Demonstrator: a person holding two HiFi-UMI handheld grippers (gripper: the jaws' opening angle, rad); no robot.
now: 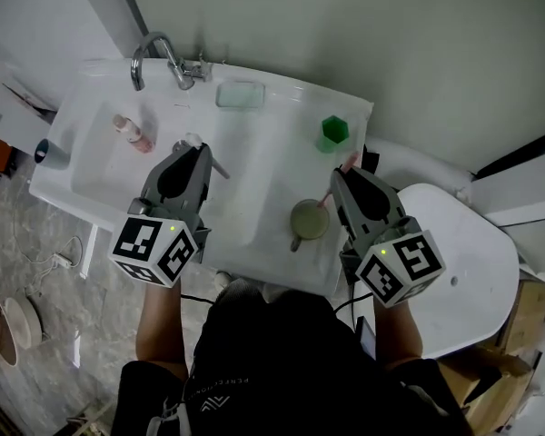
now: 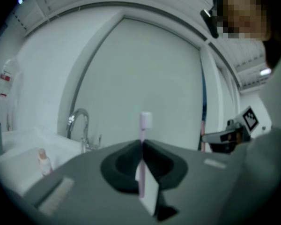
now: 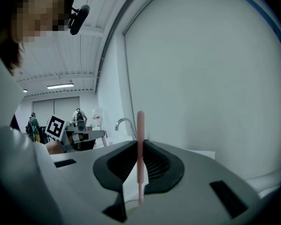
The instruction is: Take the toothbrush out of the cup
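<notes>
An olive-green cup [image 1: 307, 219] with a handle stands on the basin's front right rim. My right gripper [image 1: 343, 174] is just to its right, shut on a pink toothbrush [image 1: 326, 199] that slants from the jaws down to the cup's rim. In the right gripper view the pink toothbrush [image 3: 140, 125] stands upright, pinched between the jaws of the right gripper [image 3: 140, 146]. My left gripper [image 1: 198, 149] hovers over the basin [image 1: 254, 166], shut on a second toothbrush [image 2: 144, 121] with a white head and pale pink handle.
A chrome faucet [image 1: 168, 57] and a clear soap dish [image 1: 241, 94] sit at the back rim. A green cup [image 1: 334, 131] stands at the right back, and a small pink bottle [image 1: 133, 133] lies at the left. A white toilet lid [image 1: 459, 262] lies to the right.
</notes>
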